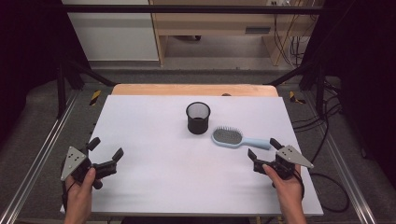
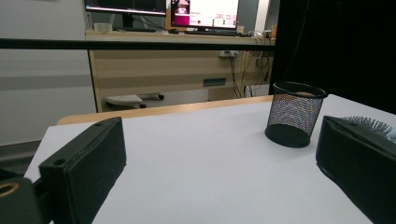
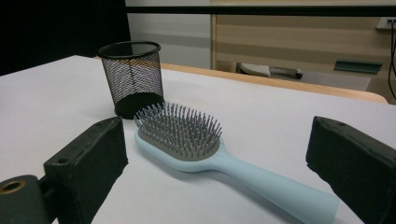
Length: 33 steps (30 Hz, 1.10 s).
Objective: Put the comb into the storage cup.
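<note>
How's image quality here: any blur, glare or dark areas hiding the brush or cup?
High view: even light, dark edges, brush and cup clear. Left gripper view: near jaws soft, cup sharp, right side black. Right gripper view: brush crisp, jaws slightly blurred, no glare.

On the bench (image 1: 154, 140) the mesh cup (image 1: 198, 117) stands behind and just left of the hairbrush (image 1: 233, 138), whose handle points right toward the right tool (image 1: 261, 148); the left tool (image 1: 105, 149) sits far left.
</note>
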Each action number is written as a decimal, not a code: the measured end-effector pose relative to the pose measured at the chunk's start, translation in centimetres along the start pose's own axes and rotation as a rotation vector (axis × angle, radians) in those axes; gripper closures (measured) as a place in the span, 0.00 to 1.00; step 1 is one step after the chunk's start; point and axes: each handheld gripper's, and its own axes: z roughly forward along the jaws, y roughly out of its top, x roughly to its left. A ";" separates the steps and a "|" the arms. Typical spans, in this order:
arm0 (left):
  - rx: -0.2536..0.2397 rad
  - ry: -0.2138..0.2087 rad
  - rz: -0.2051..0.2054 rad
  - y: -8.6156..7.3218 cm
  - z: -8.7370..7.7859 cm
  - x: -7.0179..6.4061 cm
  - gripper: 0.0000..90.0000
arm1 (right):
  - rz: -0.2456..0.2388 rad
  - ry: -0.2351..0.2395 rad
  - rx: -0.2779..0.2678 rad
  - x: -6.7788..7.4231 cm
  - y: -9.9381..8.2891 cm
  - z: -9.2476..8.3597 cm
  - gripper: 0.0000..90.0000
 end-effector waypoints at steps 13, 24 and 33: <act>0.015 0.017 0.015 -0.2 0.2 0.1 0.02 | 0.034 -0.051 0.043 0.2 0.2 0.1 0.12; 0.021 0.025 0.017 -0.3 0.3 0.0 0.02 | 0.055 -0.040 0.089 0.2 0.6 -0.1 0.11; 0.025 0.027 0.019 -0.4 0.4 0.1 0.02 | 0.129 -0.036 0.104 0.6 1.6 -0.2 0.11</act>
